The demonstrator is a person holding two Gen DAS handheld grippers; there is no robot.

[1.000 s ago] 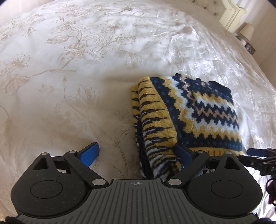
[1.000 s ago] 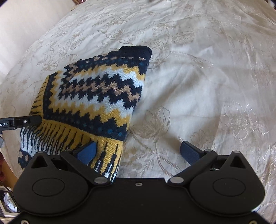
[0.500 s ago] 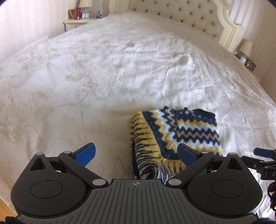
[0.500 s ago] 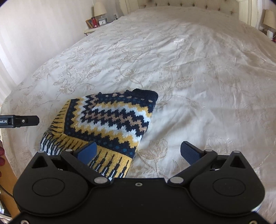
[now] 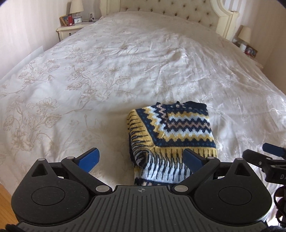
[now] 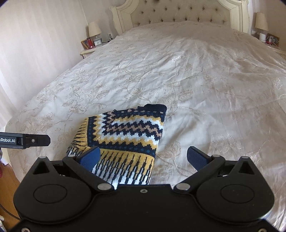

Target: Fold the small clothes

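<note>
A small knitted sweater (image 5: 171,135), navy, yellow and white in zigzag bands, lies folded into a compact rectangle on the cream bedspread (image 5: 107,75), near the foot of the bed. My left gripper (image 5: 141,158) stands open just short of its near left corner, nothing between its blue pads. In the right wrist view the same sweater (image 6: 128,135) lies ahead and left, and my right gripper (image 6: 143,157) is open and empty, its left pad over the sweater's striped hem. The right gripper's tip (image 5: 273,151) shows at the left view's right edge.
The wide bed carries a floral-embroidered cover up to a tufted headboard (image 6: 178,12). Nightstands with lamps stand at both sides of the headboard (image 5: 71,26) (image 6: 264,35). Wooden floor (image 5: 5,194) shows past the bed's near left edge.
Both grippers have pulled back and up from the sweater, so more of the bed and the headboard now shows. The folded sweater has stayed where it was.
</note>
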